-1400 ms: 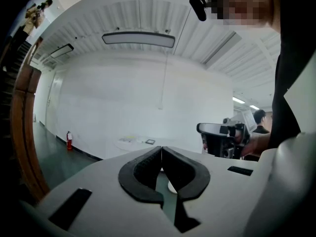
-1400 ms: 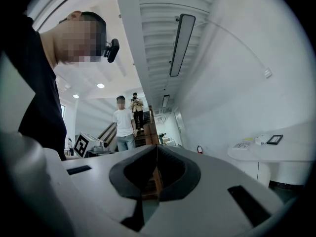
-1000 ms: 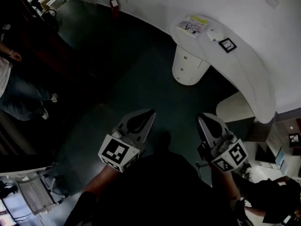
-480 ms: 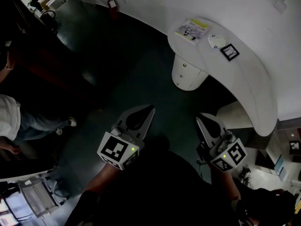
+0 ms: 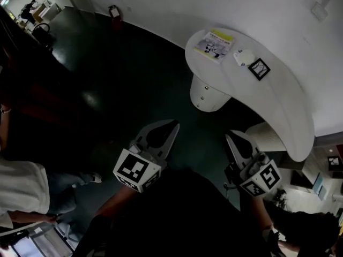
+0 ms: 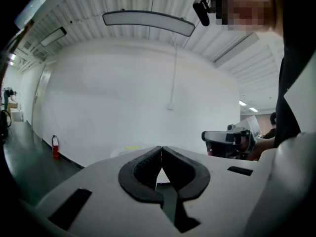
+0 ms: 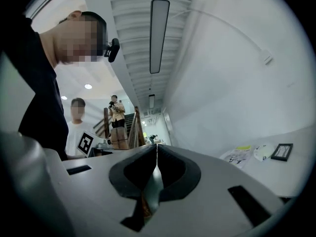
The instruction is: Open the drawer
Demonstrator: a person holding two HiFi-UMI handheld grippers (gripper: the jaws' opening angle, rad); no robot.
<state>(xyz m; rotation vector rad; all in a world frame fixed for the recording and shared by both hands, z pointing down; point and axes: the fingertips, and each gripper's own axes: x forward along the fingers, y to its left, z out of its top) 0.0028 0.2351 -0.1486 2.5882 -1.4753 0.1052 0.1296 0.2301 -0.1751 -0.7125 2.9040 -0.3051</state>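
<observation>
- Straight ahead at 12 o'clock in the head view, the white drawer pedestal (image 5: 206, 96) stands under the narrow end of the curved white counter (image 5: 278, 106). Two small knobs (image 5: 205, 88) show on its rounded front, which looks flush.
- Your left gripper (image 5: 174, 123) hangs at 7 o'clock of the pedestal, well apart from it, jaws pressed together on nothing.
- Your right gripper (image 5: 227, 136) hangs at 5 o'clock of the pedestal, also well apart, jaws together and empty.
- On the counter lie a booklet (image 5: 214, 43), a small white object (image 5: 242, 57) and a black-framed marker card (image 5: 259, 68), in a row running toward 4 o'clock.
- At 10 o'clock, a red fire extinguisher (image 5: 113, 10) stands by the white wall (image 5: 214, 4).
- At 8 o'clock, a person in a white shirt (image 5: 21, 189) stands on the dark floor (image 5: 134, 79).
</observation>
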